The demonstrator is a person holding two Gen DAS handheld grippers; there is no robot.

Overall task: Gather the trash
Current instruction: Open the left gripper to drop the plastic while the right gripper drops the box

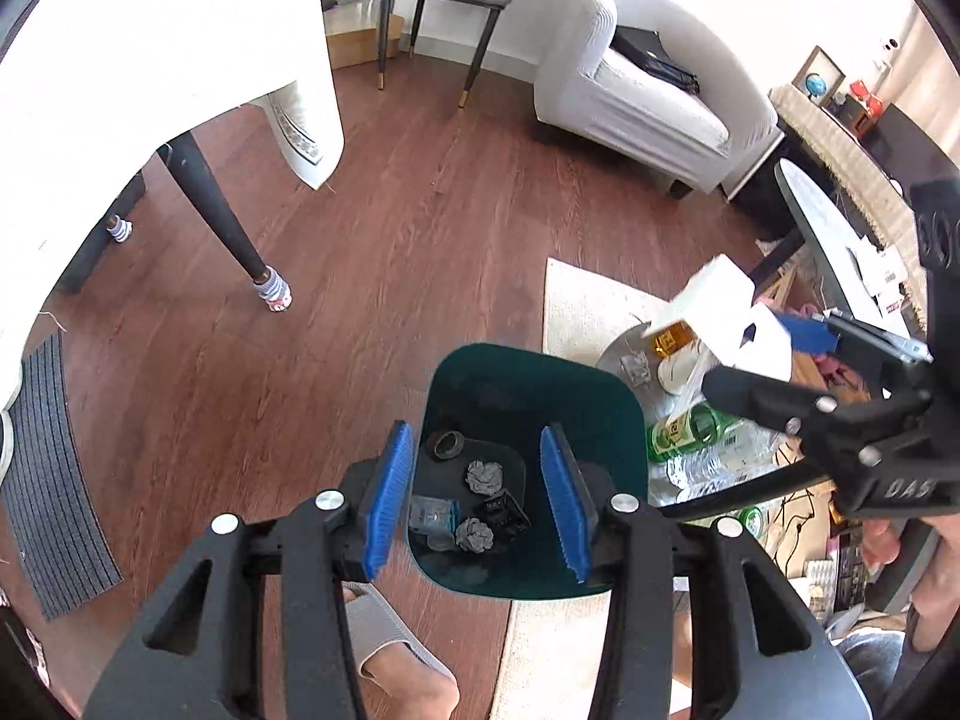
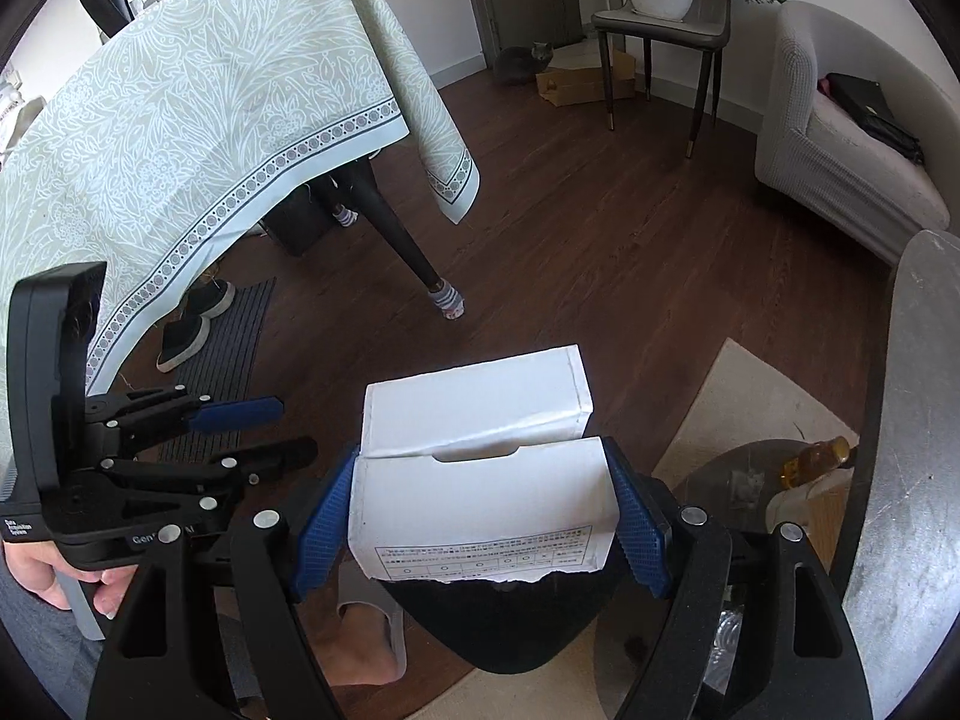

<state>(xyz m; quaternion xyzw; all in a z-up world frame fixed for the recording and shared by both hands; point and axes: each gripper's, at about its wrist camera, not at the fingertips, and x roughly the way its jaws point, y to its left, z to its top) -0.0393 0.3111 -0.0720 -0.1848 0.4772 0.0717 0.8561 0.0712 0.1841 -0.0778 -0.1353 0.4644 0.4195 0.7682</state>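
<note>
In the left wrist view my left gripper (image 1: 480,504) hangs open over a dark green bin (image 1: 606,396) on the floor, with nothing between its blue pads (image 1: 390,498). Inside the bin lie two crumpled paper balls (image 1: 485,476), a tape ring (image 1: 449,444), a small clear box and a black carton. My right gripper (image 2: 480,468) is shut on a torn white cardboard box (image 2: 480,504), held above the bin (image 2: 498,630). Seen from the left wrist, that box (image 1: 720,312) sits in the right gripper (image 1: 765,357) to the right of the bin, over the side table.
A round glass side table (image 1: 618,354) right of the bin carries a green bottle (image 1: 690,429), a clear plastic bottle (image 1: 720,462) and an amber bottle (image 1: 672,339). A cream rug (image 1: 576,300), a cloth-covered table (image 2: 210,90), an armchair (image 1: 648,96) and the person's slippered foot (image 1: 390,648) surround it.
</note>
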